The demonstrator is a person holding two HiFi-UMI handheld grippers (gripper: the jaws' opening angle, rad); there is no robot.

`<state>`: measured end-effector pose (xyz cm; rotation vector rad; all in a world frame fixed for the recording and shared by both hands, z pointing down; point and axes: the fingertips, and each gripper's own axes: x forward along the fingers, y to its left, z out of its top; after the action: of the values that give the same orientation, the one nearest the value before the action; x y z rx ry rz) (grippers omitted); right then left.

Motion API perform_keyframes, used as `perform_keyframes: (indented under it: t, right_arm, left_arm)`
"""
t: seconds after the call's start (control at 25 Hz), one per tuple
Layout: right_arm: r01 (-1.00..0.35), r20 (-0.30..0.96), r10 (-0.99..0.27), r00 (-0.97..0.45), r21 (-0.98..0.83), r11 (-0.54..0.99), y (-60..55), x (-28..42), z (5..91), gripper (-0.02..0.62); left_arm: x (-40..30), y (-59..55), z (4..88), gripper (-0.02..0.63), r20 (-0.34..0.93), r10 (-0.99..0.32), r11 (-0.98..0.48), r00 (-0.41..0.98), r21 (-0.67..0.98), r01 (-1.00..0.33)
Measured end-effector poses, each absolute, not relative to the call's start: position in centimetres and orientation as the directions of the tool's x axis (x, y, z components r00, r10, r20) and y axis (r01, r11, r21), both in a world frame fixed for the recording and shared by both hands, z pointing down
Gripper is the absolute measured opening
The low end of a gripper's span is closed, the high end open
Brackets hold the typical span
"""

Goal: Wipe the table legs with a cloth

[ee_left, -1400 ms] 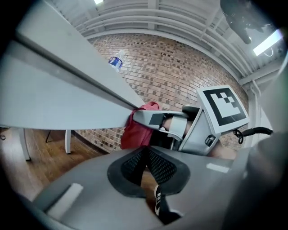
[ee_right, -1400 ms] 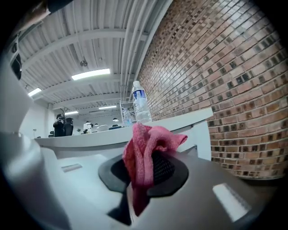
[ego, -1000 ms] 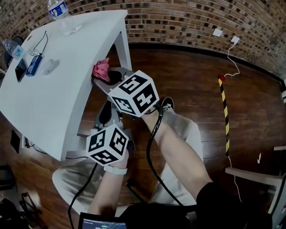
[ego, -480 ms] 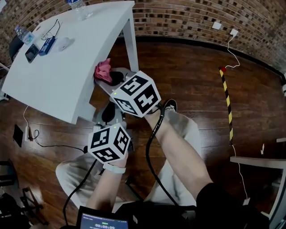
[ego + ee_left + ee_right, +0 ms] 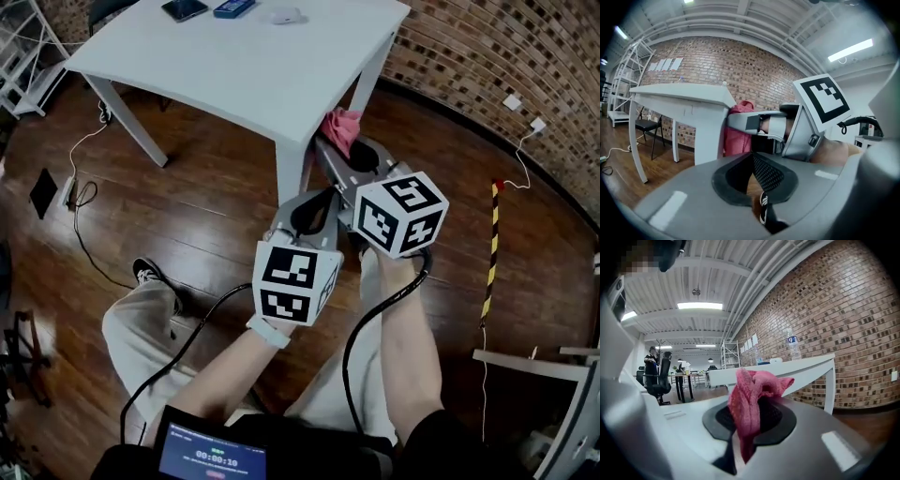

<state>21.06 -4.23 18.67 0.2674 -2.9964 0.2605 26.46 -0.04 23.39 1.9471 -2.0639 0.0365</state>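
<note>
At the near corner of the white rectangular table (image 5: 234, 66), the right gripper (image 5: 336, 145) is clenched on a crumpled pink terry cloth (image 5: 342, 127). In the head view the cloth juts out of the jaw tips toward 11 o'clock and sits just under the table edge, at about 2 o'clock from the top of the nearest white square table leg (image 5: 291, 173). In the right gripper view the cloth's long axis follows the seam between the two jaws. A thin tail runs down to 6 o'clock, and the bunched end stands up at 12 o'clock with a flap folded over toward 2 o'clock.

The left gripper (image 5: 752, 161) has its jaws pressed together with nothing between them. Its view shows the cloth right beside the leg, though whether they touch cannot be told. In the head view this gripper lies at 7 o'clock from the right one, close alongside it, and both point toward the table corner.

A dark phone (image 5: 183, 9) and a white mouse (image 5: 284, 15) lie at the table's far edge. Below everything is dark wooden plank floor (image 5: 187, 216), and a red brick wall (image 5: 487, 56) runs along at 1 o'clock.
</note>
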Motion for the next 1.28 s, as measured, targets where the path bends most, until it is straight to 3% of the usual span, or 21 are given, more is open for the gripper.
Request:
perform_keyframes:
  t: [0.4, 0.84, 1.28]
  right_arm:
    - [-0.304, 0.154, -0.276, -0.949, -0.208, 0.930, -0.4, 21.4, 21.5, 0.051]
    - [-0.287, 0.233, -0.235, -0.944, -0.223, 0.932, 0.7, 20.5, 30.7, 0.052]
    - [-0.292, 0.248, -0.213, -0.945, -0.344, 0.893, 0.3, 20.9, 36.8, 0.052]
  left_arm:
    - [26.3, 5.3, 25.7, 0.000, 0.279, -0.957, -0.030, 0.084, 0.193, -0.981]
    - [24.3, 5.0, 32.5, 0.000, 0.335, -0.937, -0.019, 0.093, 0.217, -0.976]
    - [25.3, 6.0, 39.8, 0.000, 0.471, -0.874, -0.030, 0.121, 0.195, -0.980]
